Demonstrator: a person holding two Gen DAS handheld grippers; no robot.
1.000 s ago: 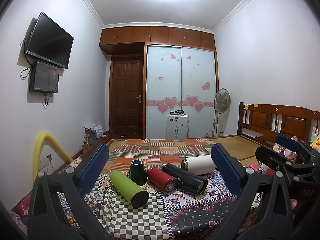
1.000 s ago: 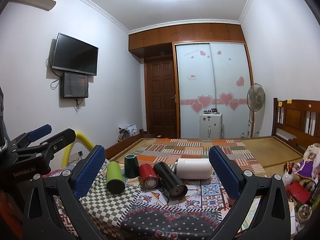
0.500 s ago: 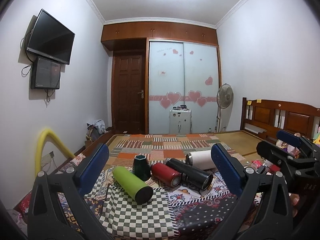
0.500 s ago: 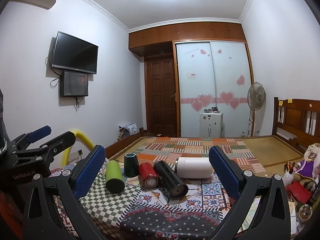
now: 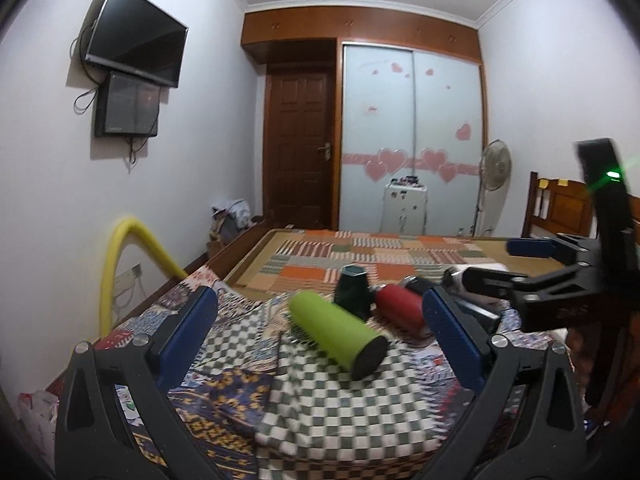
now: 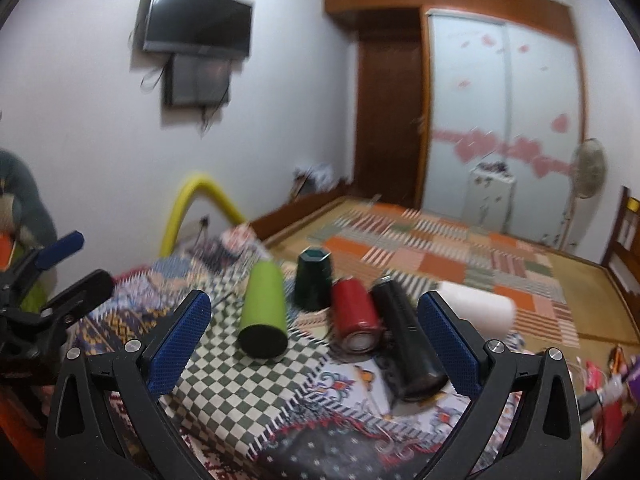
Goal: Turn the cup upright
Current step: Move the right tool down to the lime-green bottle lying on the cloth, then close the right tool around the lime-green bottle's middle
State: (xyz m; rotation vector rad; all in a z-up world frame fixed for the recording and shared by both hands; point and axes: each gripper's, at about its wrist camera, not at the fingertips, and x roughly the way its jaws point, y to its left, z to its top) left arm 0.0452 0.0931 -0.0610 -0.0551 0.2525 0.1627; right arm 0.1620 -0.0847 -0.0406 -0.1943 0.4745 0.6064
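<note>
Both tongs stood wide open and empty — the left gripper (image 5: 320,336) with the green cup (image 5: 335,335) lying on its side between its blue pads, the right gripper (image 6: 314,340) with the red cup (image 6: 355,318) and black cup (image 6: 408,346) lying ahead of it, the dark green cup (image 6: 314,283) mouth-down beyond, and the white cup (image 6: 478,306) on its side past the right pad.

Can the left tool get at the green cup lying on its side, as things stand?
Probably yes. The left tool is open with the green cup lying straight ahead of its gap on the checkered cloth; nothing sits in between, though the dark green cup crowds its far end.
</note>
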